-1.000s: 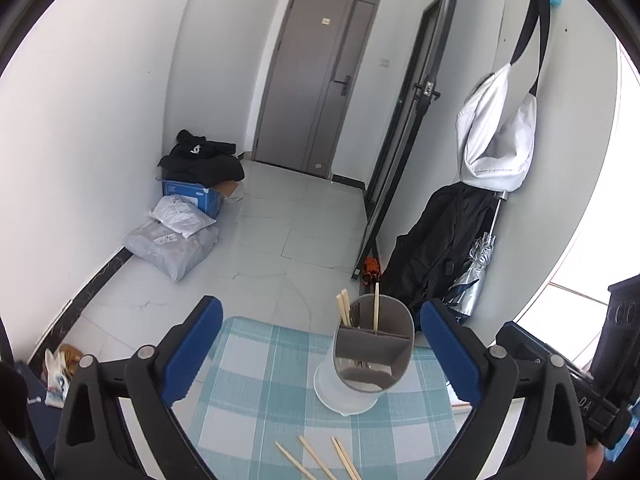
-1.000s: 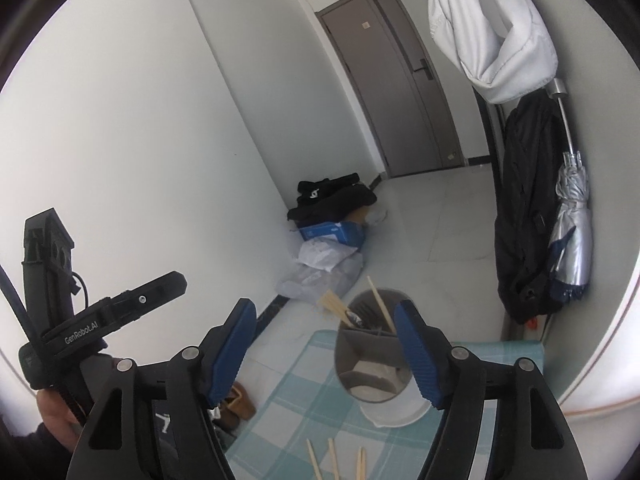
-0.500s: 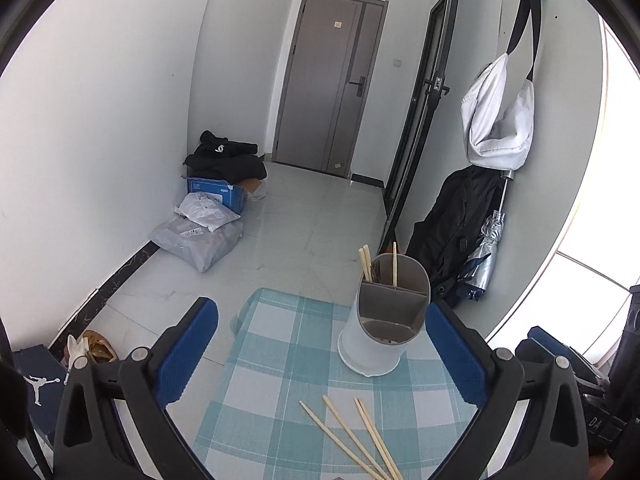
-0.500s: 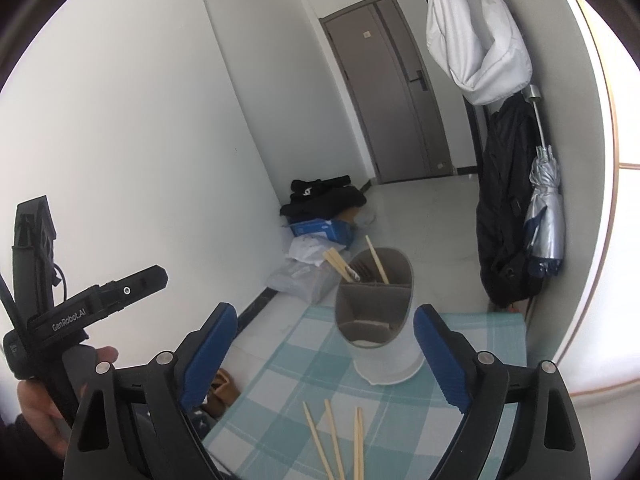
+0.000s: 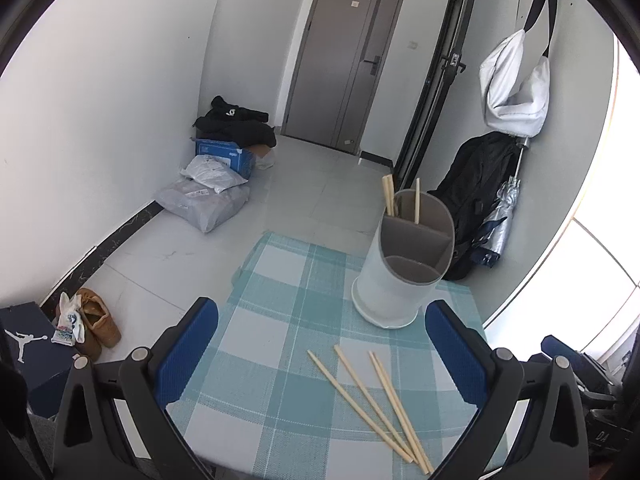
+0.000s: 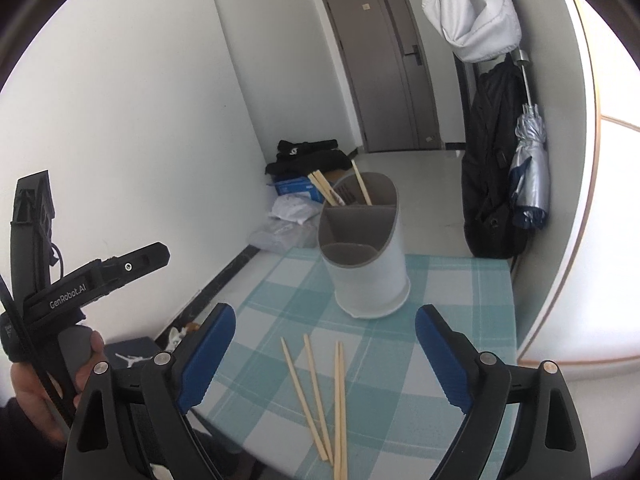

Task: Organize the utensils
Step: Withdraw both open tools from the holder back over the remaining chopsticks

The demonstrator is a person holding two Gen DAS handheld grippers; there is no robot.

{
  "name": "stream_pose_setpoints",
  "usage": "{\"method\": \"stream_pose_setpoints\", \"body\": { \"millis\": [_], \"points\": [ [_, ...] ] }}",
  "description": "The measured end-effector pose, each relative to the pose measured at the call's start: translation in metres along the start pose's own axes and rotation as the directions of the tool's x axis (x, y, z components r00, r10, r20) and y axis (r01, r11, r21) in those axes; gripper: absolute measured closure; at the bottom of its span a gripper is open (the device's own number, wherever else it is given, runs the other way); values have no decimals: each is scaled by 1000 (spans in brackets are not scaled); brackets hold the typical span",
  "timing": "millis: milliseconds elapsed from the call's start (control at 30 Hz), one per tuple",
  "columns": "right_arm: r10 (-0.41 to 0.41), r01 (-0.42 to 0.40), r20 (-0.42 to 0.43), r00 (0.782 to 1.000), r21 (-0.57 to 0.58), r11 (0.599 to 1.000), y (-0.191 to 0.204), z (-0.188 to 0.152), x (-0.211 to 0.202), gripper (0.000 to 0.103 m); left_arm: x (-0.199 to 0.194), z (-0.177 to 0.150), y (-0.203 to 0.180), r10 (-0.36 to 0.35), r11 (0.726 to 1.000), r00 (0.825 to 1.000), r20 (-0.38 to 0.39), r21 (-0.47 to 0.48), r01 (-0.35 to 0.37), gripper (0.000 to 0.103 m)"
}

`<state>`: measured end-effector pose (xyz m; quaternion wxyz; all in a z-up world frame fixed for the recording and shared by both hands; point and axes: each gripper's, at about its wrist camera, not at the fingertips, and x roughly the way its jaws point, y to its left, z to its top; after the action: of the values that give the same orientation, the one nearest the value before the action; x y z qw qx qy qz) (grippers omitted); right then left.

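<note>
Wooden chopsticks [image 5: 370, 398] loose on table [image 5: 280, 320] btwn both tongs, L [image 5: 322, 346] + R [image 6: 325, 350] released, empty; holder [image 6: 364, 256] just ahead.

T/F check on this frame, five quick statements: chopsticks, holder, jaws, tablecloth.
1. Loose chopsticks lie flat on the checked tablecloth. True.
2. The white utensil holder is tipped on its side. False: it stands upright on the cloth.
3. The holder is empty. False: several chopsticks already stand in its far compartment; the near compartments look empty.
4. The right gripper has its jaws wide apart with nothing between the pads. True.
5. The left gripper is clamped on a chopstick. False: its jaws are open and hold nothing; the loose chopsticks lie on the cloth below it.
</note>
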<state>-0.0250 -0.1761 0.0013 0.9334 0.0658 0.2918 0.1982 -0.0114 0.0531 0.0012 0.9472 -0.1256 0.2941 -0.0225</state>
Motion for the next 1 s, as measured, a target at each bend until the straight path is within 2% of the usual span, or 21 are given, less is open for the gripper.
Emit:
{"method": "stream_pose_setpoints", "body": {
  "millis": [167, 233, 367, 433, 533, 600, 800, 1000],
  "points": [
    [-22, 22, -77, 997, -8, 1000, -3, -19, 17, 11, 18, -23, 15, 15, 998, 996, -91, -56, -20, 1],
    [-31, 29, -106, 994, -17, 999, -3, -26, 25, 11, 21, -27, 18, -3, 997, 992, -126, -76, -6, 1],
    [-54, 52, -170, 984, -15, 999, -7, -39, 44, 11, 27, -29, 15, 7, 999, 987, -163, -46, -15, 1],
    [-71, 71, -199, 977, -6, 997, -10, -44, 52, 11, 32, -30, 19, 11, 998, 982, -189, -56, -22, 1],
    [-88, 92, -250, 964, 6, 996, -16, -48, 65, 11, 43, -33, 27, -23, 995, 966, -258, -103, -4, 1],
    [-108, 113, -285, 953, -1, 994, -19, -49, 75, 12, 48, -34, 32, -37, 992, 958, -283, -130, 0, 1],
    [-133, 129, -385, 913, -38, 991, -23, -52, 109, 14, 52, -30, 39, -51, 989, 954, -294, -150, 7, 1],
    [-197, 184, -501, 843, -75, 980, -26, -49, 147, 30, 59, -23, 44, -90, 983, 943, -322, -183, 31, 1]
  ]
}}
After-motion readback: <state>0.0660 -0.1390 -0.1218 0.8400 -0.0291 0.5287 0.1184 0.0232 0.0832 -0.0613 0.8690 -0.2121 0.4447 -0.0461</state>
